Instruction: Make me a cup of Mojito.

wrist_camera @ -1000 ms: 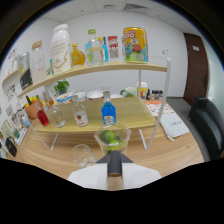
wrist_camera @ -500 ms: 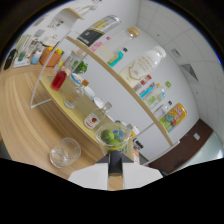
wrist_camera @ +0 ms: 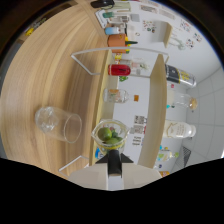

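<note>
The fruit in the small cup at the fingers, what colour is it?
Green, like lime pieces, seen through the clear cup in the gripper view.

Bright, even indoor light, soft blur, strong fisheye bending (dark rim).

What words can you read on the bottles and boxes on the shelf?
None can be read.
Bottles on the shelf: labels too blurred.
Wall posters: print too small.
The small cup of limes held between the gripper fingers and the glass carry no writing.
</note>
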A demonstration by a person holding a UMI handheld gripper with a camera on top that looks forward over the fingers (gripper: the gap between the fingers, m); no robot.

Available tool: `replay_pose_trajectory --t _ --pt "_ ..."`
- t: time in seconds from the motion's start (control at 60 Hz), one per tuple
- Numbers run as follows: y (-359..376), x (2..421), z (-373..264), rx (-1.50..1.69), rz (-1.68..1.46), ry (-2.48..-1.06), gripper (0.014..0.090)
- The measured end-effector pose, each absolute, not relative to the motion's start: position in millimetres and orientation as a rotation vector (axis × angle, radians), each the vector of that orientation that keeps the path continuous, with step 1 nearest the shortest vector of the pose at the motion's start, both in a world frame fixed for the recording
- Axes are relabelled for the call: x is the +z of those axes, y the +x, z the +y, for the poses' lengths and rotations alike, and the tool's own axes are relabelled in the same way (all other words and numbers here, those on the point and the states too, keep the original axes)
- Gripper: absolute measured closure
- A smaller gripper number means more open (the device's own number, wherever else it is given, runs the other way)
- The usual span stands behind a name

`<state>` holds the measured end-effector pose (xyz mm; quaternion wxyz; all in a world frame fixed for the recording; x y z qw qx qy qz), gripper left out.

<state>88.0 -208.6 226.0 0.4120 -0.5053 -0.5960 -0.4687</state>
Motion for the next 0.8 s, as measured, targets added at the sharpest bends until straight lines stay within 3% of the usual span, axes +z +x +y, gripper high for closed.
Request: replay_pose_trajectory --t 0.25,0.4,0.567,0.8 --pt "90.9 215.8 -206.2 -1.233 -1.624 -1.161 0.0888" --pt "92.0 217.0 -205.1 -1.201 -1.591 -1.185 0.089" --pt "96.4 242.8 -211.3 -1.046 -1.362 -1.33 0.0889" --pt "133.3 305.8 -240.3 -0.547 -0.629 -1.628 0.0888"
